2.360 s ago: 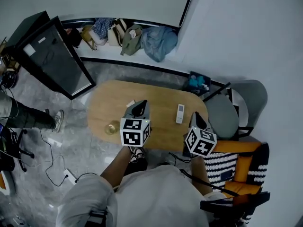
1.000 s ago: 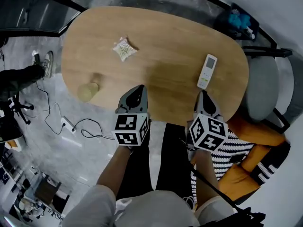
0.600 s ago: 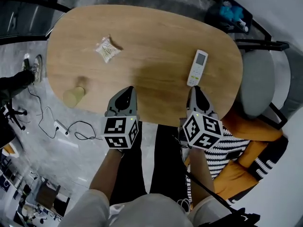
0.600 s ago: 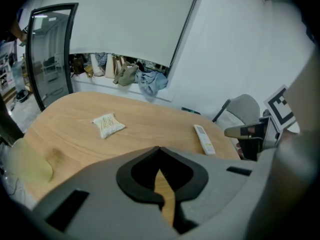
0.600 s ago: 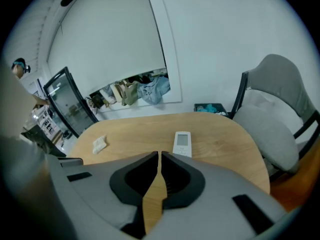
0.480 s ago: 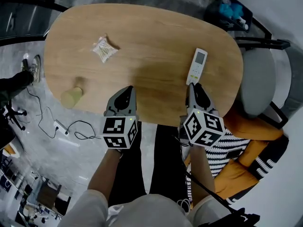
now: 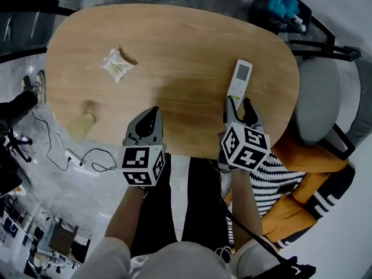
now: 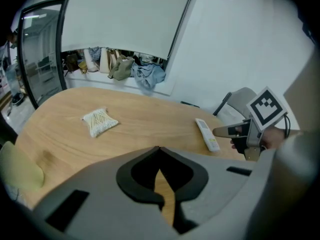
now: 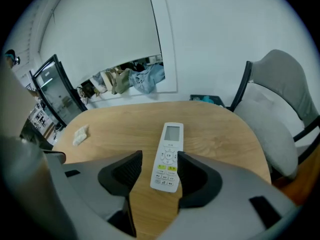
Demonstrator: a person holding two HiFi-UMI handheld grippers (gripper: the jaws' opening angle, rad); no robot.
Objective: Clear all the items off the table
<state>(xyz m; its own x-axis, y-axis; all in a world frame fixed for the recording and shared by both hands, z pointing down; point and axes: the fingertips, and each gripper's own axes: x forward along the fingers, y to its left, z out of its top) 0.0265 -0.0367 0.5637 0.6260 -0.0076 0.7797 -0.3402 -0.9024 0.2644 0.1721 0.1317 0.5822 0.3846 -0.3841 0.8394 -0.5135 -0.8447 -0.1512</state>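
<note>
Head view, L to R: pale yellow cup at left edge of table, contents not visible. Clear bag w/ cotton swabs inside lies further in. Left gripper at near edge, jaws closed, nothing btwn. White remote lies flat on the right side, button print too small to read. Right gripper jaws apart, just been opening, straddling remote's near end w/o squeezing. Dark crate w/ teal items sits beyond table.
</note>
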